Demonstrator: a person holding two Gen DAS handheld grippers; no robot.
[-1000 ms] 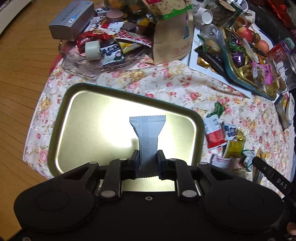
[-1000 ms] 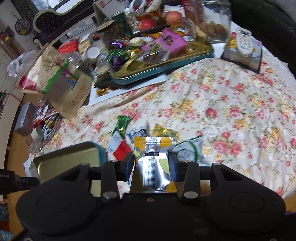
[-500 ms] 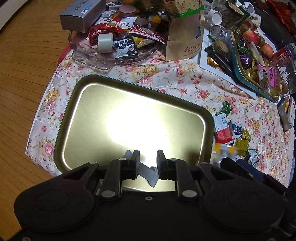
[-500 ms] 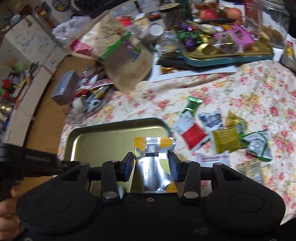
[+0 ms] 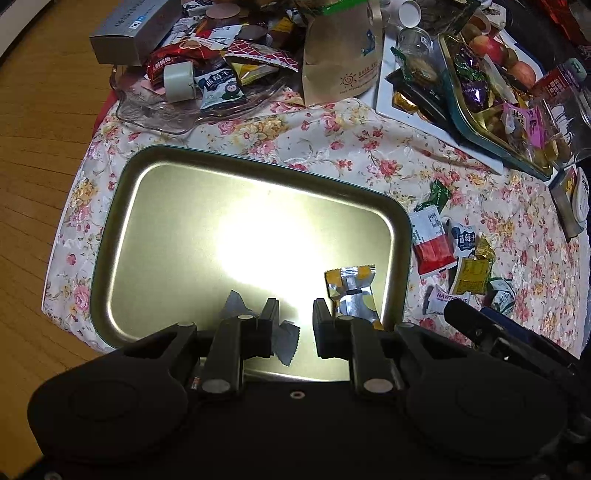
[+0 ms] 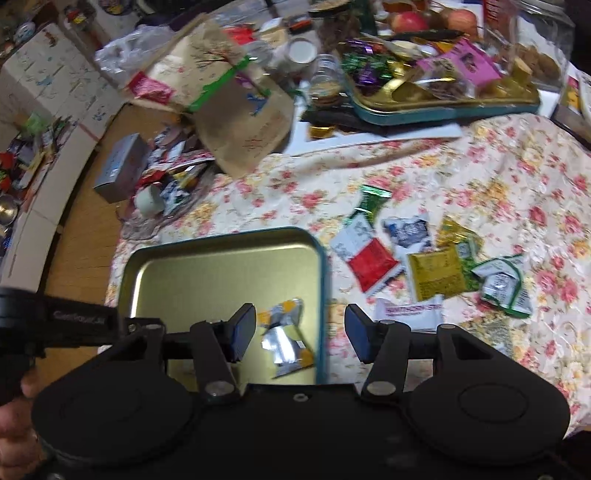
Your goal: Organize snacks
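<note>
A gold tray with a teal rim (image 5: 155, 236) lies on the floral cloth; it also shows in the right wrist view (image 6: 207, 273). A grey wrapper (image 5: 284, 341) lies on its near edge, under my open, empty left gripper (image 5: 294, 317). A silver and yellow packet (image 5: 352, 291) lies in the tray's near right corner, also seen in the right wrist view (image 6: 284, 339). My right gripper (image 6: 300, 332) is wide open and empty above that packet. Several loose snack packets (image 6: 436, 273) lie on the cloth right of the tray.
A clear glass dish with snacks (image 5: 199, 92), a grey box (image 5: 136, 29) and a brown paper bag (image 5: 341, 55) stand behind the tray. A second teal tray full of sweets (image 6: 443, 92) sits at the back right. Wooden floor lies left.
My left gripper let go of the grey wrapper, which now lies in the tray. My right gripper moved left over the tray, opened and dropped the silver and yellow packet.
</note>
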